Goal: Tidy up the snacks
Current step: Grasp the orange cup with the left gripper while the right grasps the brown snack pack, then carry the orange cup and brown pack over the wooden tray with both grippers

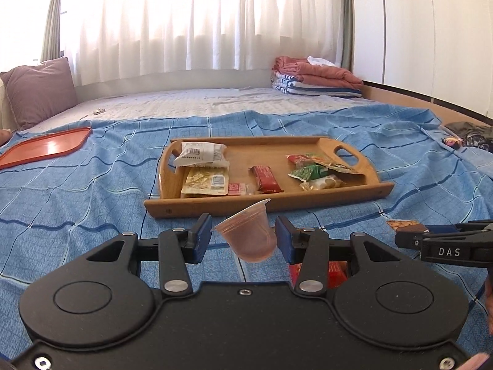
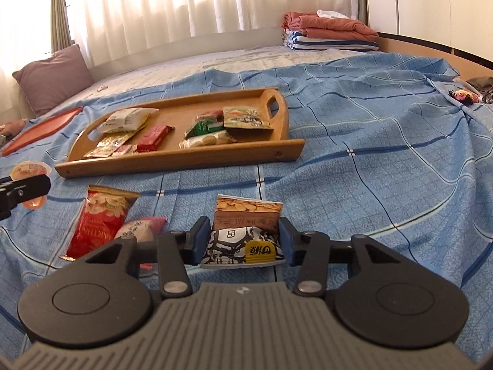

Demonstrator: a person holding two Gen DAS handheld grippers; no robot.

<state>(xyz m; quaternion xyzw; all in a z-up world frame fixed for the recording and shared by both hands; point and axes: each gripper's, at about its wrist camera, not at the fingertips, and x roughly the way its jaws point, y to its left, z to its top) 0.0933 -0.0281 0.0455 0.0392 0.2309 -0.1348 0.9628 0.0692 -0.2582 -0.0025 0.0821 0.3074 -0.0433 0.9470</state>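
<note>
left gripper point(image 1: 243, 238): clenched on a small clear jelly cup point(image 1: 248, 235), which hangs tilted between the blue pads, lifted off the blue checked sheet point(image 1: 77, 191)
right gripper point(image 2: 242, 236): blue pads pressing both sides of a brown and white nut packet point(image 2: 245, 231) that lies on the sheet, near edge of the bed
wooden tray point(image 1: 215, 206): on the sheet past both grippers, middle of the bed; holds a white packet point(image 1: 200, 153) and a yellow packet point(image 1: 205, 182) at its left end, a red bar point(image 1: 266, 178) in the middle, green and pale packets point(image 1: 317, 171) at its right
red snack bag point(image 2: 98, 225): flat on the sheet, left of the nut packet, near side of the tray
orange tray point(image 1: 46, 148): far left on the sheet, well apart from the wooden tray
folded blankets point(image 1: 314, 77): far right, by the curtain
</note>
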